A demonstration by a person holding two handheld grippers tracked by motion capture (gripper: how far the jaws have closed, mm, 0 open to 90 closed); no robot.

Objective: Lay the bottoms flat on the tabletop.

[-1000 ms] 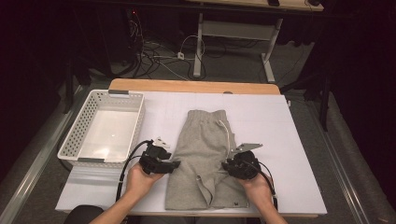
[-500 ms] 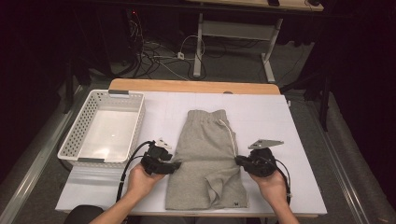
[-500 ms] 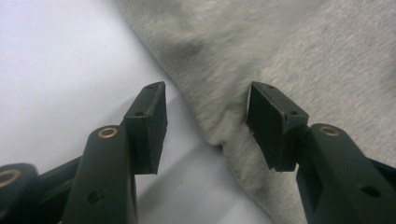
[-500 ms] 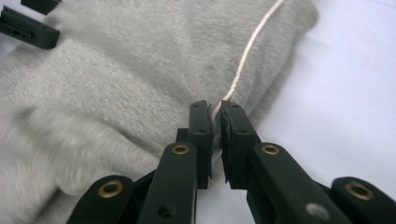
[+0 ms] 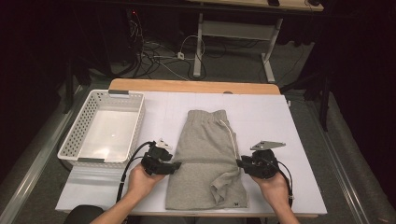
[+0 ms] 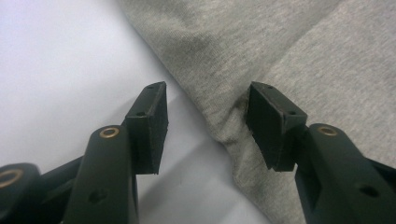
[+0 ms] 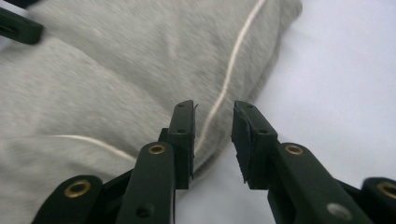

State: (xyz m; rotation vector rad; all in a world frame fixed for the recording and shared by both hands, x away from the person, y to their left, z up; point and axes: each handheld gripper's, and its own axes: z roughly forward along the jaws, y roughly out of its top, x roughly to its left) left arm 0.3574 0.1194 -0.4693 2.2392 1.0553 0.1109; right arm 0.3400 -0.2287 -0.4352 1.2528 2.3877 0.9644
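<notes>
Grey shorts [image 5: 205, 149] lie folded lengthwise on the white table [image 5: 275, 116], waistband at the far end, with a pale cord [image 5: 229, 135] along their right side. My left gripper [image 5: 176, 165] rests at the shorts' left edge. In the left gripper view it [image 6: 208, 126] is open, and the edge of the shorts [image 6: 303, 56] runs through the gap between its jaws. My right gripper [image 5: 239, 163] is at the shorts' right edge. Its jaws [image 7: 212, 135] have just been opening and pinch nothing. The shorts [image 7: 116, 70] and cord [image 7: 233, 70] lie just beyond them.
A white perforated basket [image 5: 70, 140] stands empty at the table's left side. Black cables trail from both grippers toward the front edge. Behind the table are a desk frame [image 5: 233, 32] and floor cables.
My right gripper has moved rightward, from over the shorts' right leg to just off their right edge. The left gripper has stayed where it was.
</notes>
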